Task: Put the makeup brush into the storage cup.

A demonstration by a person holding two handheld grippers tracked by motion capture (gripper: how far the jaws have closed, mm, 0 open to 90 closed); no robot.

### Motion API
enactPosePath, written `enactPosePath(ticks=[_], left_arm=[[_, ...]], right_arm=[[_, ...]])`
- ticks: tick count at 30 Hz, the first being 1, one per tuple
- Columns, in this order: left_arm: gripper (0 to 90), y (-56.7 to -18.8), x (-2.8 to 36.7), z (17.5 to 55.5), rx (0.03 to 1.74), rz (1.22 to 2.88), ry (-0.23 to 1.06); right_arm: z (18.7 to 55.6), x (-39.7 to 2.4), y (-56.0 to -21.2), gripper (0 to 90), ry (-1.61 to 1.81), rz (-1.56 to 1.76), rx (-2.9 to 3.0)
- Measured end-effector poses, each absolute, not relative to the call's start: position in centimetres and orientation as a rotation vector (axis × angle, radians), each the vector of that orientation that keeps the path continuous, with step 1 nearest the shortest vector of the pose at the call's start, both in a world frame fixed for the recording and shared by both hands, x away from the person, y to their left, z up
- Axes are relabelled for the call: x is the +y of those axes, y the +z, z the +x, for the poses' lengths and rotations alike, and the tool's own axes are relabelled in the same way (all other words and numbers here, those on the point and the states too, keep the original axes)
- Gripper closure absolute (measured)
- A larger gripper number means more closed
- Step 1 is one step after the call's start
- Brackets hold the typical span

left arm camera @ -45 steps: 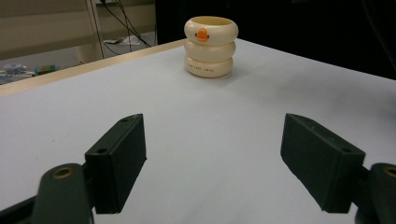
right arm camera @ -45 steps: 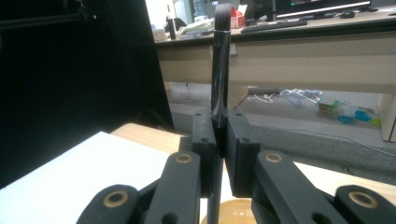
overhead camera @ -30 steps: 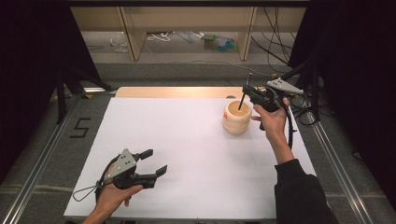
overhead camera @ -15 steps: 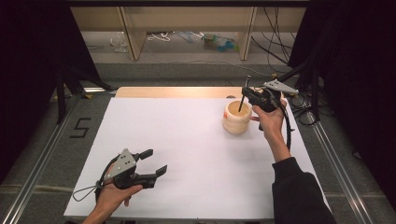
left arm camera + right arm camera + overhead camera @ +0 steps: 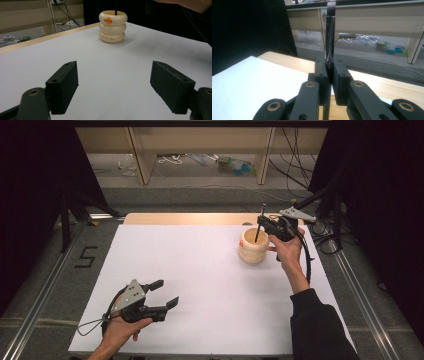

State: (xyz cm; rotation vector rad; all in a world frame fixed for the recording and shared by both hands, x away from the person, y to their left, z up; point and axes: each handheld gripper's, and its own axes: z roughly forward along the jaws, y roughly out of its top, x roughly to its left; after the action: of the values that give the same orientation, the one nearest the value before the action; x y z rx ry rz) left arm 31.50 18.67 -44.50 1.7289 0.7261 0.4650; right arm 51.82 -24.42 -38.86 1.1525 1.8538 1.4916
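Right gripper view: jaws clamp what looks like a brush (image 5: 329, 35) upright.

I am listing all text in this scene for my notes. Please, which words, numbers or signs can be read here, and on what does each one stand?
"5": a dark numeral on the grey floor left of the table.
A line of small dark lettering on the lowest ring of the cream ringed holder: too small and blurred to read.
An orange mark on its top ring: a sign, no letters legible.
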Motion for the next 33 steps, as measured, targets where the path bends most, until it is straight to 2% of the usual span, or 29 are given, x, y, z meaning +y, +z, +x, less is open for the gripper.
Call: enactPosePath(ticks=[20, 23, 24, 25, 26, 27, 28, 33], left_arm=[[22.4, -44.4, 18.7, 31.4, 0.736, 1.715, 0.462], [22.3, -44.4, 18.7, 31.5, 0.727, 1.726, 0.47], [22.4, -44.4, 18.7, 31.5, 0.727, 1.726, 0.47], [22.4, -44.4, 18.7, 31.4, 0.729, 1.724, 0.467], [22.4, -44.4, 18.7, 31.4, 0.733, 1.719, 0.462], [22.4, -44.4, 18.7, 31.4, 0.738, 1.716, 0.462], [22.4, -44.4, 18.7, 31.4, 0.731, 1.72, 0.468], [22.4, -44.4, 18.7, 31.5, 0.729, 1.725, 0.469]], right_arm=[[52.3, -24.2, -40.5, 83.3, 1.447, 1.196, 1.911], [52.4, -24.1, -40.7, 60.8, 1.408, 1.243, 1.94], [52.4, -24.1, -40.7, 60.8, 1.408, 1.243, 1.94], [52.5, -24.1, -40.7, 55.8, 1.41, 1.244, 1.918], [52.4, -24.2, -40.4, 45.2, 1.415, 1.271, 1.884], [52.4, -24.2, -40.4, 45.2, 1.415, 1.271, 1.884], [52.3, -24.5, -39.8, 38.5, 1.442, 1.289, 1.832], [51.8, -24.9, -38.8, 35.0, 1.5, 1.295, 1.763]])
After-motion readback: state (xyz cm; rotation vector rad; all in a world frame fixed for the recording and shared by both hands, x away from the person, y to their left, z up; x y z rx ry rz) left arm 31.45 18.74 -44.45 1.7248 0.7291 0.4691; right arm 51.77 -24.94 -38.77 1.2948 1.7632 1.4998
